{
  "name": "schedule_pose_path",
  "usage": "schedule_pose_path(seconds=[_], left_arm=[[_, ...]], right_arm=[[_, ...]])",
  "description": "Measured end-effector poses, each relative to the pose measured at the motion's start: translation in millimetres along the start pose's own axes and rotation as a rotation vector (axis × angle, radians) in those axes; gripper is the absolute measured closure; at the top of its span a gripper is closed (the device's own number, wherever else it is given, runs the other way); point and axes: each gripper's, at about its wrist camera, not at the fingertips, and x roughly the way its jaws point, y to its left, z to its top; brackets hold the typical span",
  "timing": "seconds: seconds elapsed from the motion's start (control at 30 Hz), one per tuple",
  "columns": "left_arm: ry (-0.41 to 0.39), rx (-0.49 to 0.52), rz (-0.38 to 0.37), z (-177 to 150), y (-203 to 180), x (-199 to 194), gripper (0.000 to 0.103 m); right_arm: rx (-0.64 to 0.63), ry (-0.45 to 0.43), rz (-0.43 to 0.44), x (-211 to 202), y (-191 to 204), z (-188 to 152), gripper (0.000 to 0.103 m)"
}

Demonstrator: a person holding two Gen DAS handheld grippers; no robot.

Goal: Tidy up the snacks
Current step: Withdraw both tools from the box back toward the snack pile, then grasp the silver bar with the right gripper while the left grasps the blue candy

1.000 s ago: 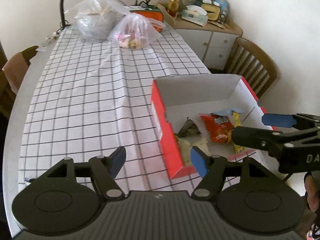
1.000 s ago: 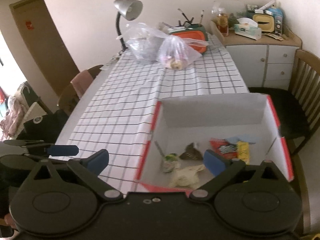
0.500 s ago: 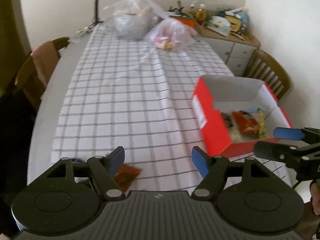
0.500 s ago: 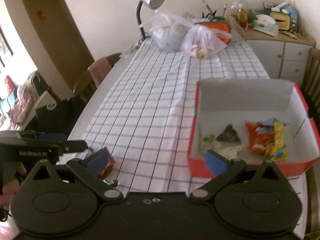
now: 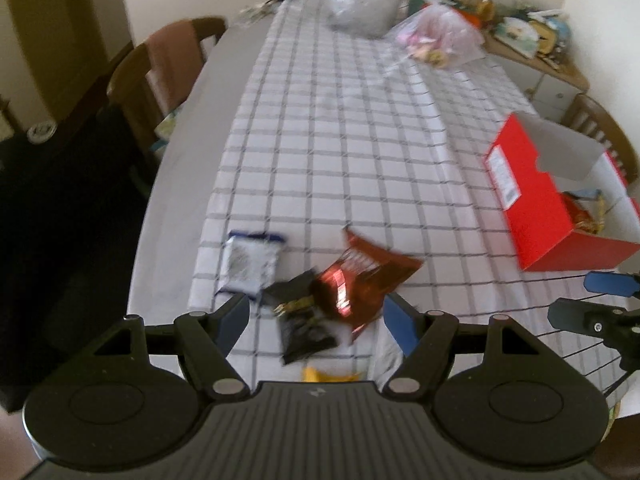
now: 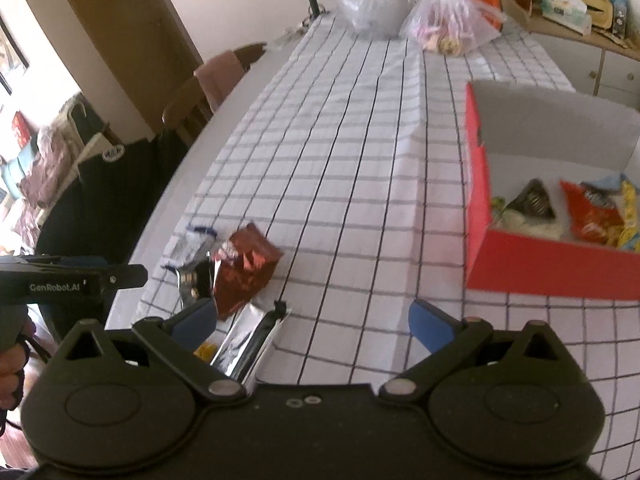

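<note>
I am holding my left gripper [image 5: 316,320] over a little pile of snacks near the edge of the surface [image 5: 180,184]. Its jaws are standing wide open and nothing is in them. My right gripper [image 6: 312,316] is wide open too, and it is holding nothing.

The shiny red bag [image 5: 360,280] is lying on top of a black packet [image 5: 302,328]. A white packet with blue ends [image 5: 250,262] is just beside them. A silver packet [image 6: 248,340] and a bit of a yellow one [image 5: 328,375] are peeking out close to me.

Here is what I think could go wrong. The red bag and the black packet are touching, so I might be pinching both at once, and one could be slipping out on the way. The red bag looks puffy and slick, so it may be sliding out of my jaws. The pile is sitting close to the edge, so a bump could be pushing a packet onto the floor. The checked cloth [image 5: 360,140] could be bunching up if I am scraping it.

The red box [image 6: 560,268] is standing well apart on the right, already holding some snacks. Its near wall is tall, so I must be lifting over it. Two plastic bags [image 6: 452,28] are sitting far away and a chair [image 5: 168,64] is standing by the side. Nothing is blocking the way between the pile and the box.
</note>
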Motion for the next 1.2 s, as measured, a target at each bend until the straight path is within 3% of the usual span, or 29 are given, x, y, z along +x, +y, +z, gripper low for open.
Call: schedule_pose_path(seconds=[0.3,0.6,0.8,0.97,1.2], left_arm=[[0.106,-0.126,0.082,-32,37,35,0.029],[0.190,-0.247,0.108,-50,66,62,0.029],[0.240,-0.306,0.122,-57,70,78,0.031],[0.267,-0.356,0.122,-61,70,84,0.039],[0.276,-0.355,0.142,-62,63,87,0.043]], right_arm=[[0.017,0.088,-0.055,48,24,-14,0.002],[0.047,0.171,-0.124,98,47,-21,0.006],[0.047,0.187,-0.162,116,63,-21,0.010],[0.031,0.202,-0.194,126,73,-22,0.016],[0.019,0.203,-0.220,129,79,-26,0.025]])
